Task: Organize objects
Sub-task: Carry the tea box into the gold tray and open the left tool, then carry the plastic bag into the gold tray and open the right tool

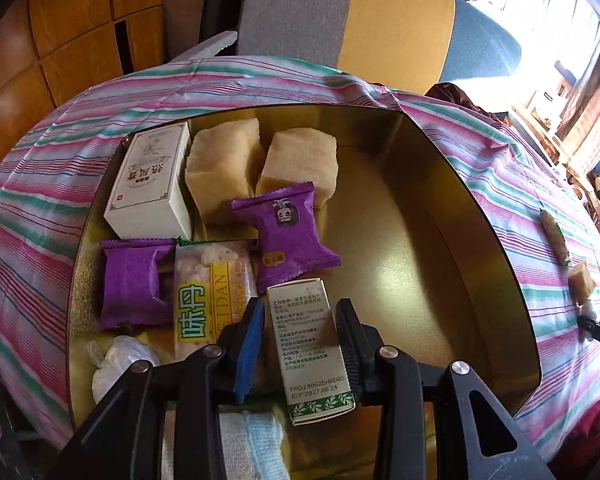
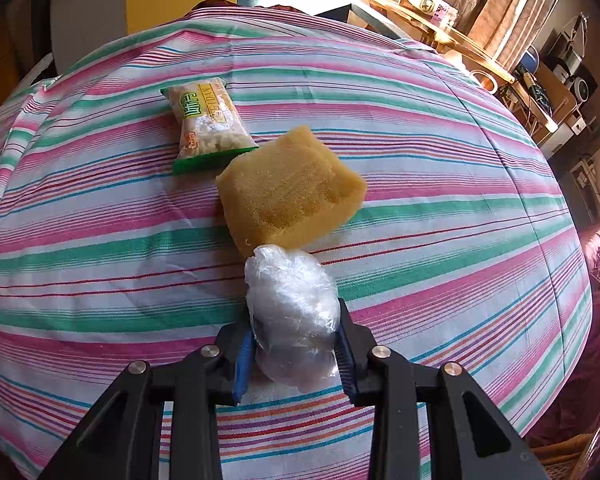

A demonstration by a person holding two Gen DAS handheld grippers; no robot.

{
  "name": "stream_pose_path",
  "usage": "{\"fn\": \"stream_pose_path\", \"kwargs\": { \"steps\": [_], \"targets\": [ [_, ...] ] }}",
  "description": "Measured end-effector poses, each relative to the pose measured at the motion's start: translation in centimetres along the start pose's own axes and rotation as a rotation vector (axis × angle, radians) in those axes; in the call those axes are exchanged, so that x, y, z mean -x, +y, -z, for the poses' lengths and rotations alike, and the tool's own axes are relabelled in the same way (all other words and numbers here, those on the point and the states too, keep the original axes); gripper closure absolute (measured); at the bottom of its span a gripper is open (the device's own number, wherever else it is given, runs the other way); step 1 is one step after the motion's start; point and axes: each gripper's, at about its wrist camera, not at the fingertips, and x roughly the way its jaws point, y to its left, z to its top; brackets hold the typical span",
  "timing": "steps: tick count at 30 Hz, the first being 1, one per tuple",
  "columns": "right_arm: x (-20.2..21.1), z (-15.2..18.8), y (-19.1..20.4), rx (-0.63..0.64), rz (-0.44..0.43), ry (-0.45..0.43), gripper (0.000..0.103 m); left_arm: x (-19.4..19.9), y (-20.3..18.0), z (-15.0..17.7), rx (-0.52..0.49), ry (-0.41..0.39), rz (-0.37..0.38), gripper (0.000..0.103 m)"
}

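Note:
My left gripper [image 1: 299,308] hangs over a gold tin [image 1: 440,184]. A small white-and-green box [image 1: 310,352] stands between its fingers. A narrow gap shows beside the blue pad [image 1: 249,344], so the jaws are open. The tin also holds a white box [image 1: 148,184], two yellow sponge blocks [image 1: 220,168], two purple packets [image 1: 288,232] and a green-yellow snack packet [image 1: 208,300]. My right gripper [image 2: 296,320] is shut on a clear plastic-wrapped ball [image 2: 292,312] on the striped cloth [image 2: 440,200]. Just beyond the ball lie another sponge block [image 2: 288,188] and a snack packet [image 2: 204,120].
The right half of the tin's floor [image 1: 400,260] is bare. A second plastic-wrapped ball [image 1: 116,360] and a folded cloth [image 1: 252,440] lie at the tin's near end. A chair [image 1: 340,12] stands behind the table, and cluttered shelves [image 2: 540,72] stand at the far right.

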Motion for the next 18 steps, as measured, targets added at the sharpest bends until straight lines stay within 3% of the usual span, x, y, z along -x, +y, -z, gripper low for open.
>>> {"fn": "stream_pose_path", "kwargs": {
  "steps": [12, 18],
  "targets": [
    [0.5, 0.3, 0.5, 0.018, 0.020, -0.012, 0.070, 5.4, 0.8, 1.6, 0.013, -0.111, -0.009, 0.057],
    [2.5, -0.2, 0.5, -0.013, -0.043, -0.074, 0.071, 7.8, 1.3, 1.9, 0.015, -0.170, -0.025, 0.053]
  ]
}}
